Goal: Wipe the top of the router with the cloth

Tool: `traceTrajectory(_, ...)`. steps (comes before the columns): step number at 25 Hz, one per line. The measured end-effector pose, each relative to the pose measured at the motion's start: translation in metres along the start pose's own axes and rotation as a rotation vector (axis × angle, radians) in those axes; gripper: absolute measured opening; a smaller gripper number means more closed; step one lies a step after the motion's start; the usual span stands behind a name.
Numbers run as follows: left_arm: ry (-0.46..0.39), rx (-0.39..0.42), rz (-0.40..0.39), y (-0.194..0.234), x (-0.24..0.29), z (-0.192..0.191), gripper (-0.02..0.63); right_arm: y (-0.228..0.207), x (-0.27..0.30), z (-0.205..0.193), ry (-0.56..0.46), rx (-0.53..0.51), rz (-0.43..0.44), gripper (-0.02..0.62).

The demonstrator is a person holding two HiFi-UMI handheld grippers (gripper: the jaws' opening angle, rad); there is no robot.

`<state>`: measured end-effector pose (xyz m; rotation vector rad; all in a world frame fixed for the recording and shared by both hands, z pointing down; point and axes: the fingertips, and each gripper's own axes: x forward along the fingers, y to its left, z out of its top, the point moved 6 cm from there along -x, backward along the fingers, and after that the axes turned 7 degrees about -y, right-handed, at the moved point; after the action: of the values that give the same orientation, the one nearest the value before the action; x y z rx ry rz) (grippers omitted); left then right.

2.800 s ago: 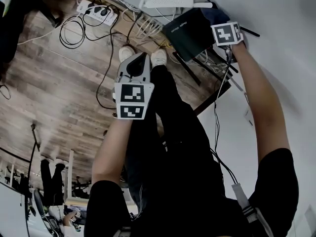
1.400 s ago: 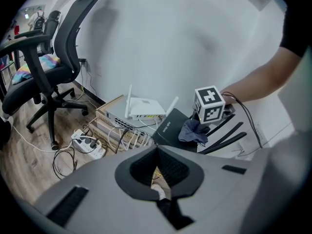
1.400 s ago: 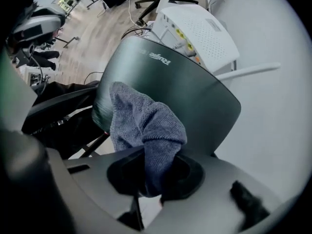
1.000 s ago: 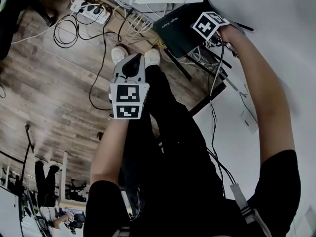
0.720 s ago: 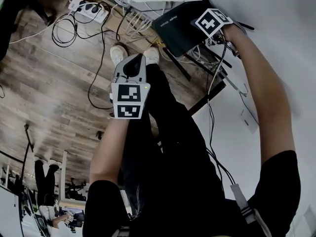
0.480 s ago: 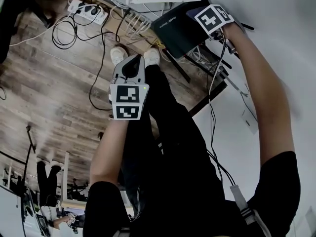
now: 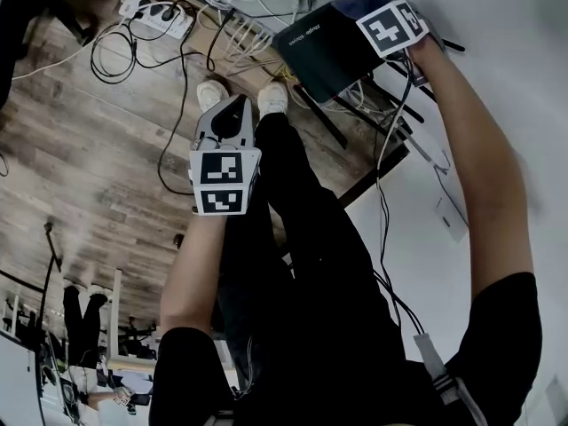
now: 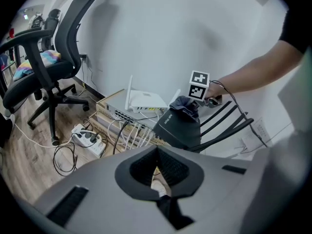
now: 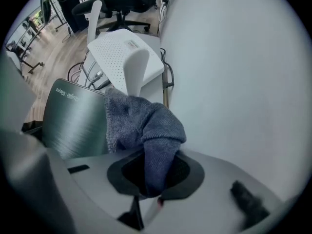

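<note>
Two grippers, only the right one near the job. In right gripper view: pale wall (image 9: 234, 82) close at right; dark brushed slab-shaped router (image 9: 73, 123) at lower left, long axis running up-left, lying left of right gripper (image 9: 146, 182), so probably a leftward stroke next. Just beyond, white perforated router (image 9: 129, 57) with upright antenna. Clamped in those jaws, blue-grey terry cloth (image 9: 141, 126), touching the dark router's right edge. Well apart, left gripper (image 8: 157, 172), jaws together, empty.
</note>
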<state>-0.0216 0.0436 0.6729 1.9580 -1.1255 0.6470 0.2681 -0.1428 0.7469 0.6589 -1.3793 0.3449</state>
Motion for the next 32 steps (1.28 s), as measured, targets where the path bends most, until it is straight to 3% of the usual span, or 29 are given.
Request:
traceTrajectory(9, 0.007, -0.002, -0.004, -0.005, 0.004, -0.007, 0.012, 0.023, -0.008, 0.012, -0.038, -0.156, 0.001, 0.064)
traceTrajectory(24, -0.002, -0.011, 0.015, 0.002, 0.006, -0.004, 0.012, 0.046, -0.017, 0.019, -0.125, -0.083, 0.12, 0.064)
traceTrajectory(32, -0.019, -0.033, 0.038, 0.006, 0.0, -0.003, 0.012, 0.082, -0.033, 0.037, -0.187, -0.163, 0.211, 0.064)
